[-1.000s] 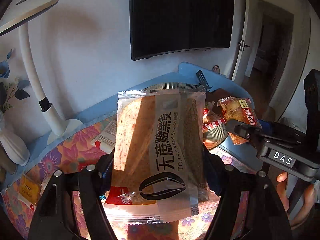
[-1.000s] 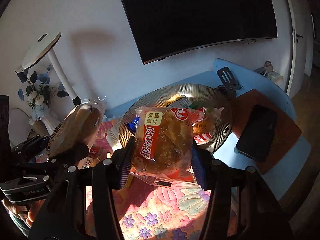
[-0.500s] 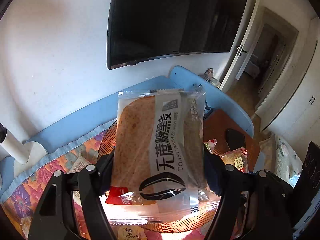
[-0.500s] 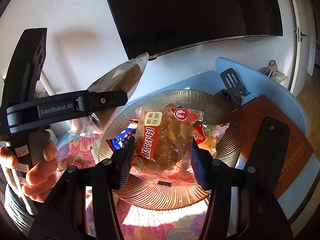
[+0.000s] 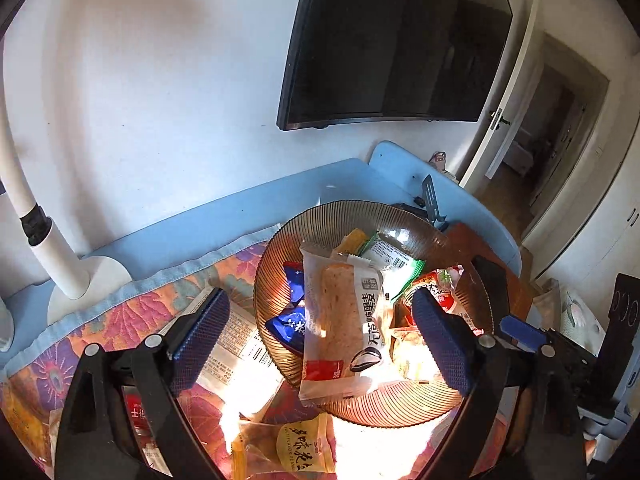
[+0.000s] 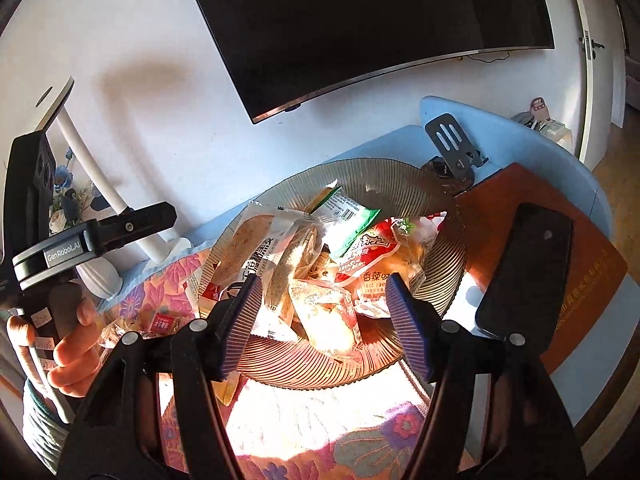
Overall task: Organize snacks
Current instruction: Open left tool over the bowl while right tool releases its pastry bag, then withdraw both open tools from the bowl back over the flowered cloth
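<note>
A ribbed amber glass plate holds several snack packets. The toast bread packet lies in it on the left side. My left gripper hangs above it, jaws opening wide, pads clear of the packet. The yellow-labelled bun packet lies at the plate's near side. My right gripper hovers over it, jaws opening, pads off it. In the right wrist view the left gripper's finger shows at the left, held by a hand.
A dark phone lies on an orange-brown mat right of the plate, with a phone stand behind. A white lamp base stands at the left. Loose packets lie on the floral cloth.
Both grippers have opened and let go: the toast packet and the bun packet now lie in the plate. The left gripper has moved right, over the plate.
</note>
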